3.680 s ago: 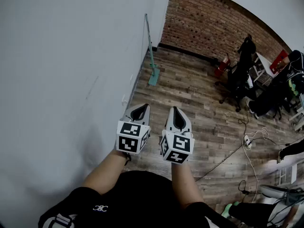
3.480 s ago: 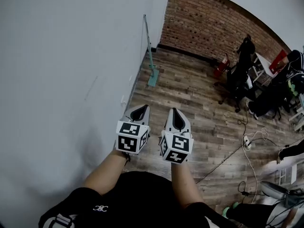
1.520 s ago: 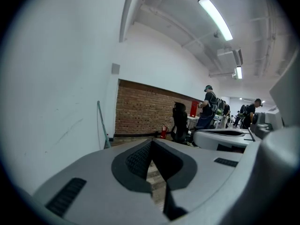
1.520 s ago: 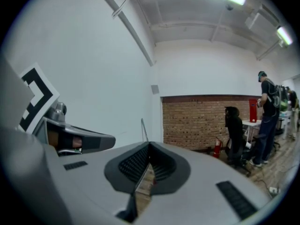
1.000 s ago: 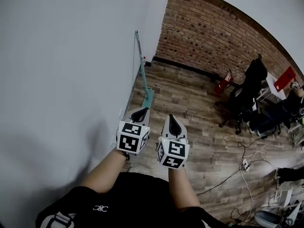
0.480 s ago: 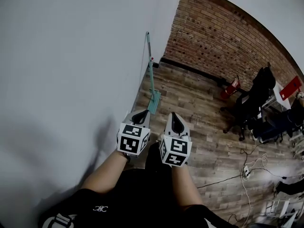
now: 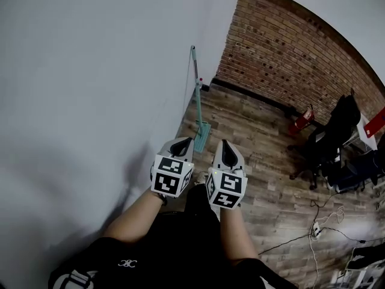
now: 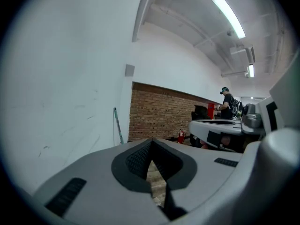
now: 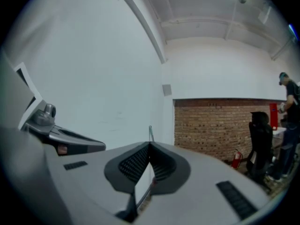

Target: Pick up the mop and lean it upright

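A teal mop (image 7: pixel 197 95) stands upright with its handle leaning on the white wall, and its flat head (image 7: pixel 202 136) rests on the wooden floor just beyond my grippers. My left gripper (image 7: pixel 181 142) and right gripper (image 7: pixel 227 146) hang side by side at waist height, both shut and empty, short of the mop. The mop handle (image 8: pixel 117 126) shows by the wall in the left gripper view, above the left gripper (image 8: pixel 151 141). In the right gripper view the handle (image 9: pixel 151 133) rises right behind the closed tips of the right gripper (image 9: pixel 150 145).
The white wall (image 7: pixel 90 89) runs along my left and a brick wall (image 7: pixel 295 59) closes the far end. A red fire extinguisher (image 7: pixel 302 114), black office chairs (image 7: pixel 334 137) and floor cables (image 7: pixel 319 227) lie to the right. A person (image 8: pixel 228 103) stands far off.
The mop has come much closer in the head view and now stands just beyond the gripper tips. Both grippers stay shut and side by side.
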Demonstrator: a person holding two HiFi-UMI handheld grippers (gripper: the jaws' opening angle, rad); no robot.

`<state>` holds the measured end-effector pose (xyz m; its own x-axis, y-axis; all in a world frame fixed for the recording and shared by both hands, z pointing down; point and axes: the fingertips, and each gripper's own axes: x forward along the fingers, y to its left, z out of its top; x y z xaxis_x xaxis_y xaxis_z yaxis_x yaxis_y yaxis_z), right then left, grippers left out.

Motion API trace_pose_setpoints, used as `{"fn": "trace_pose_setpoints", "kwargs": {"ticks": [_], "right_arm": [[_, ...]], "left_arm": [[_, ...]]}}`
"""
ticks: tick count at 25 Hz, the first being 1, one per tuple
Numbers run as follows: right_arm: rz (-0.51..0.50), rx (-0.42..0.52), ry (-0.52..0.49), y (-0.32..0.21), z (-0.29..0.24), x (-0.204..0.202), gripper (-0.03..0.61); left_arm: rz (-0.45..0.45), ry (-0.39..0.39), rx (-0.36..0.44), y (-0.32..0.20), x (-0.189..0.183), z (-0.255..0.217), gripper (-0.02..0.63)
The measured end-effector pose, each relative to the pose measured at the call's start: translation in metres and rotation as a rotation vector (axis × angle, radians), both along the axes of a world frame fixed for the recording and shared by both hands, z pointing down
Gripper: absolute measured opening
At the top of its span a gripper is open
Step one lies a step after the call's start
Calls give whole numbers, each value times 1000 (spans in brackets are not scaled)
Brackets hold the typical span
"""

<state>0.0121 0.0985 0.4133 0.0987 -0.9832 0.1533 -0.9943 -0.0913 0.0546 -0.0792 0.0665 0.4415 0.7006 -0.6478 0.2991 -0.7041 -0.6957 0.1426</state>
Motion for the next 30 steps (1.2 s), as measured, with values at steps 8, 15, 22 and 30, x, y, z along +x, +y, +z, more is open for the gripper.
{"fn": "trace_pose_setpoints", "kwargs": {"ticks": [8,15,22,30], "right_arm": [[0,-20,-39,-92,5,51,13],[-46,-47,-43,-185,10,104,12],[-68,-98,-55,-286,16,154,12],[-116,-152,-72,-338,38,183,13]], "left_arm": [[-12,-17,-26,-86,44,2,-5],[-18,10,-44,-176,101,5,-5],[-58,14,-88,-275,143,12,-5],[-122,0,-159,-325,170,35,-5]]}}
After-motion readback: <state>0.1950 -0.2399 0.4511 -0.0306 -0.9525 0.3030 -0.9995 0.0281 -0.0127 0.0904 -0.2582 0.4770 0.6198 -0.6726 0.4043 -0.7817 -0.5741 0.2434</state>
